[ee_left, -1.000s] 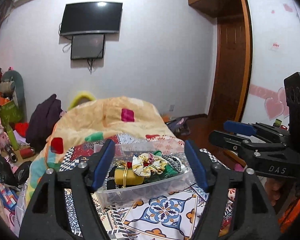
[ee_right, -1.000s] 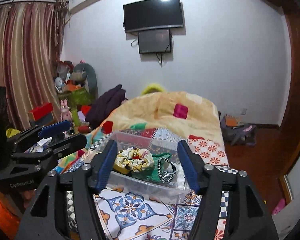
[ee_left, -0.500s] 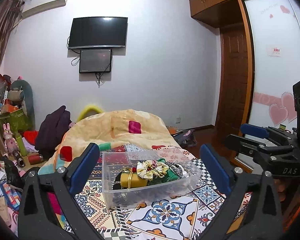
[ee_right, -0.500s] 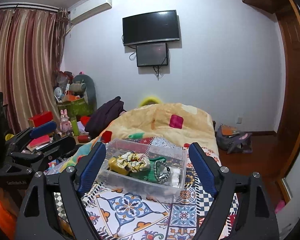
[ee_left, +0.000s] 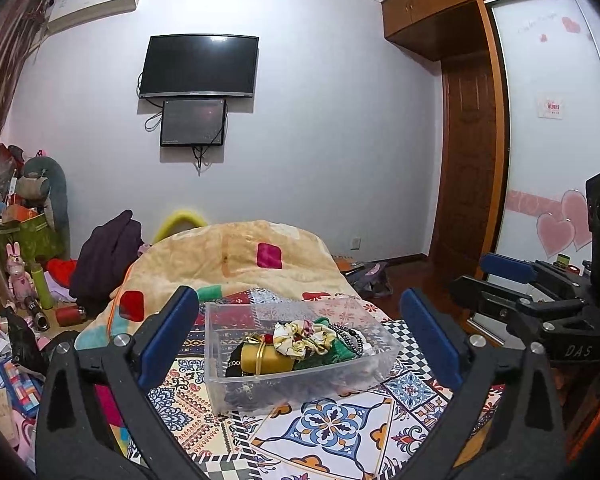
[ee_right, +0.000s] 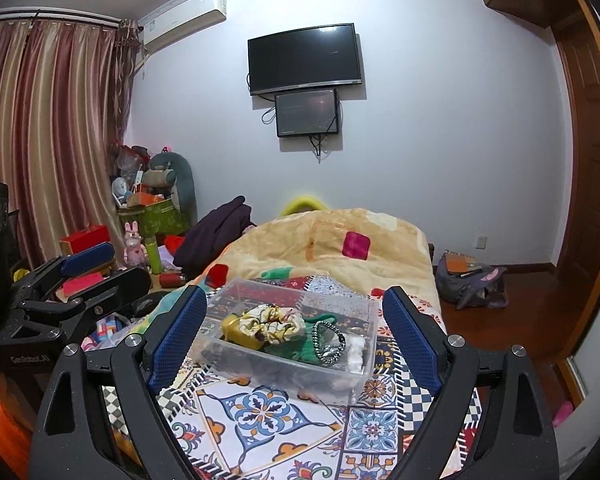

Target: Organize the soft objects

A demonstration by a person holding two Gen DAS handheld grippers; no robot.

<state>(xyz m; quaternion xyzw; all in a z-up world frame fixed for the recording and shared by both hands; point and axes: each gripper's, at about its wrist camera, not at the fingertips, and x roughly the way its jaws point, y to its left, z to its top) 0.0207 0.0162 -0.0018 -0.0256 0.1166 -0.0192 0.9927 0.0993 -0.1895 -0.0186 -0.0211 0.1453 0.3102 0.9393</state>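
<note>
1. At the bottom centre of the left wrist view, the left claw (ee_left: pixel 300 340) is spread wide with nothing between its blue pads (ee_left: pixel 168 336).
2. Framed between those pads, a clear plastic bin (ee_left: pixel 220 376) sits on the patterned bedspread (ee_left: pixel 332 432), just below frame centre.
3. Inside the bin lie a yellow scrunchie (ee_left: pixel 266 358) at the left, a floral scrunchie (ee_left: pixel 300 336) in the middle, a green cloth piece (ee_left: pixel 340 354) to its right, and dark beaded bands at the far right.
4. At the right edge of this view the right claw (ee_left: pixel 512 280) appears side-on; its opening cannot be judged from this angle.
5. Behind the bin, an orange quilt (ee_left: pixel 236 256) is heaped mid-frame, and a television (ee_left: pixel 198 66) hangs on the wall at upper centre.
6. Across the bottom of the right wrist view, the right claw (ee_right: pixel 296 336) is also wide apart and holds nothing.
7. The bin (ee_right: pixel 364 368) sits between its pads, low in the frame, with the floral scrunchie (ee_right: pixel 274 322) left of a beaded bracelet (ee_right: pixel 328 342).
8. At the left edge, the left claw (ee_right: pixel 96 272) shows side-on, clear of the bin.
</note>
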